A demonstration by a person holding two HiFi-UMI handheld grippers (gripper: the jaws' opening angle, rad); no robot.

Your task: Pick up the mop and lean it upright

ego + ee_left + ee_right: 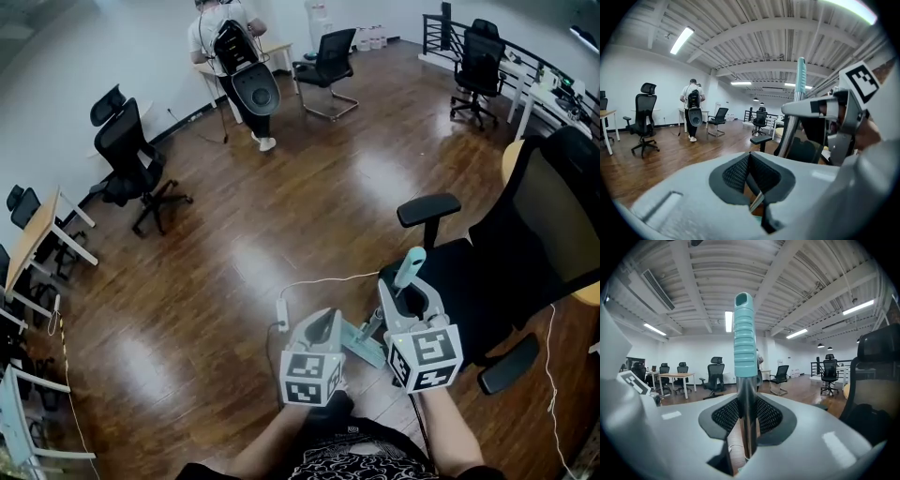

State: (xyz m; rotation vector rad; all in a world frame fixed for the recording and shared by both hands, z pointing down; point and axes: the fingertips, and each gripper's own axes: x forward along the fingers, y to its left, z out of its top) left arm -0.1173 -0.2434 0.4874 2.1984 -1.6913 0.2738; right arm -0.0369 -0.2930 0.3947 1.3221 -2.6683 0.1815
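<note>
Just right of the right gripper [747,423] stood a black office chair [525,253], crowding that side. Ahead of both sets of jaws the wood floor [281,206] lay open (glossy, dark brown). The mop [744,343] stood upright, its steel pole clamped between the right jaws, ribbed teal grip above them, flat head on the floor below. The left gripper [750,164] had its jaws pressed together, holding nothing.

No words, numbers or brand names can be read anywhere. The only signs are black-and-white square marker patterns [310,379] on the cubes of the left hand-held gripper [329,318] and right hand-held gripper [406,292], at six o'clock in the head view; these patterns carry no letters.
</note>
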